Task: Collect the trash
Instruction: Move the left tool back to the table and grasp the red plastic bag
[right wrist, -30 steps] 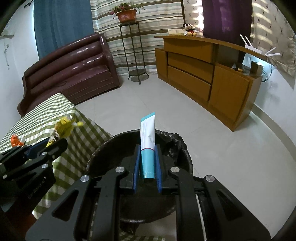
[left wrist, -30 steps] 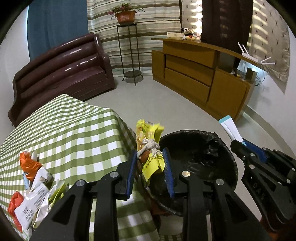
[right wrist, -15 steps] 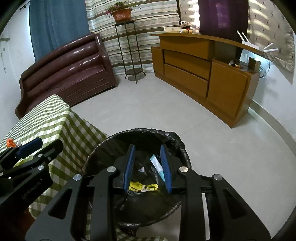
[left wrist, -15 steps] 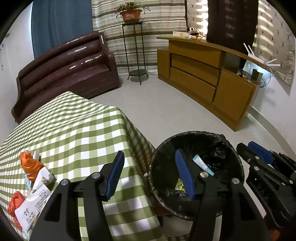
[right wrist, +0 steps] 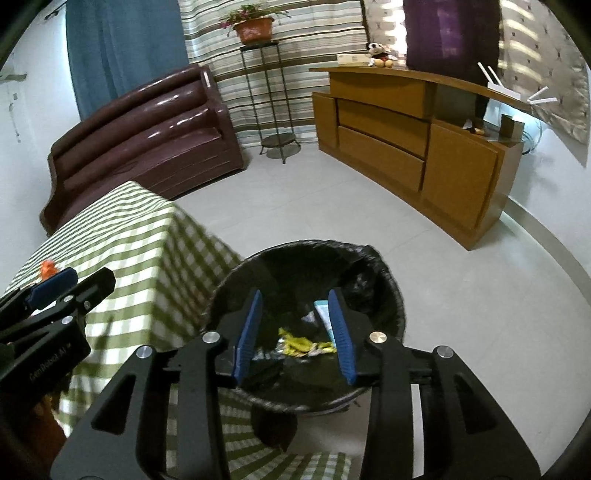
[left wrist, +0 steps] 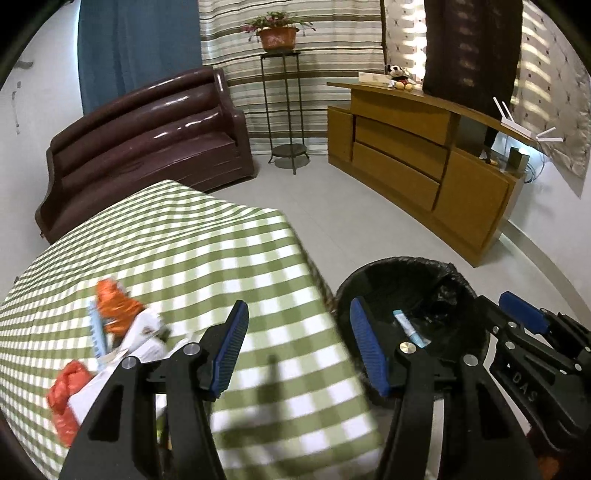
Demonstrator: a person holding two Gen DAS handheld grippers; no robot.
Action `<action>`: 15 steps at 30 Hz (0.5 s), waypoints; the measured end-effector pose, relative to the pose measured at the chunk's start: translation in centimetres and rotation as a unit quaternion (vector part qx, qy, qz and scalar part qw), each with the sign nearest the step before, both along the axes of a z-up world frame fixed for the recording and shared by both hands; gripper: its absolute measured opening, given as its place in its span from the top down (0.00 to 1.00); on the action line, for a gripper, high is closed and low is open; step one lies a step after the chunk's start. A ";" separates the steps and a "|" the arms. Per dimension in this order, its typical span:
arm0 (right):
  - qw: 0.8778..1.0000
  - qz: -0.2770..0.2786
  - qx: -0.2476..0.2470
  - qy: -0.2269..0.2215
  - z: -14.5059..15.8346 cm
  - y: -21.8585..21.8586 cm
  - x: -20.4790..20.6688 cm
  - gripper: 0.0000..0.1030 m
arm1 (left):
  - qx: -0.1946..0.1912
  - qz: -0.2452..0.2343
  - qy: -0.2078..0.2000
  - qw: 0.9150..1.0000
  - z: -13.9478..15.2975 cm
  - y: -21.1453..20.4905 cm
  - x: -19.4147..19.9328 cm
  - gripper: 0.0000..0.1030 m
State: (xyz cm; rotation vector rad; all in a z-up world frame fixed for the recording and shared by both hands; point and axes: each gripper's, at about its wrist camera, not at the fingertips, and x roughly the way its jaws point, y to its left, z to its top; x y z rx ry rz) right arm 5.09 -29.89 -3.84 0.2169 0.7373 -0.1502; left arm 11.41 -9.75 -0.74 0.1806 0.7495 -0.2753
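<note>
The trash is in two places: a heap of wrappers [left wrist: 110, 343], orange, white and pale, lies on the counter [left wrist: 177, 251] near its left edge, and a small tube [right wrist: 322, 314] and a crumpled yellow wrapper [right wrist: 301, 343] lie at the bottom of the bin [right wrist: 391, 295], which is lined with a black bag and stands on the floor [right wrist: 461, 295] just beside the counter's right corner. The counter is covered by a green and white checked cloth. The left tool [left wrist: 299, 343] hangs over that corner, its blue-padded jaws released and wide apart with nothing between them; one jaw shows over the cloth and the other over the bin's rim. The right tool [right wrist: 295, 328] hangs over the bin's mouth, its jaws opening, gripping nothing; the tube and yellow wrapper show between the pads but lie down inside the bin. Farther off stand a dark brown sofa [left wrist: 147, 140] behind the counter, a plant in a pot [left wrist: 277, 35] on a thin metal stand, and a wooden sideboard [left wrist: 424, 166] along the right wall.
</note>
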 end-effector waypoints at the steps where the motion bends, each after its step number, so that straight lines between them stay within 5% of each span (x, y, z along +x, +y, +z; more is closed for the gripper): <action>1: 1.000 0.005 -0.001 0.000 0.1 0.6 -0.2 0.64 | 0.001 0.002 0.000 1.000 0.1 0.4 -0.2 0.45; 15: 0.997 0.072 -0.003 0.002 1.4 8.3 -1.5 0.63 | 0.010 0.079 -0.006 0.997 0.7 10.5 -3.2 0.43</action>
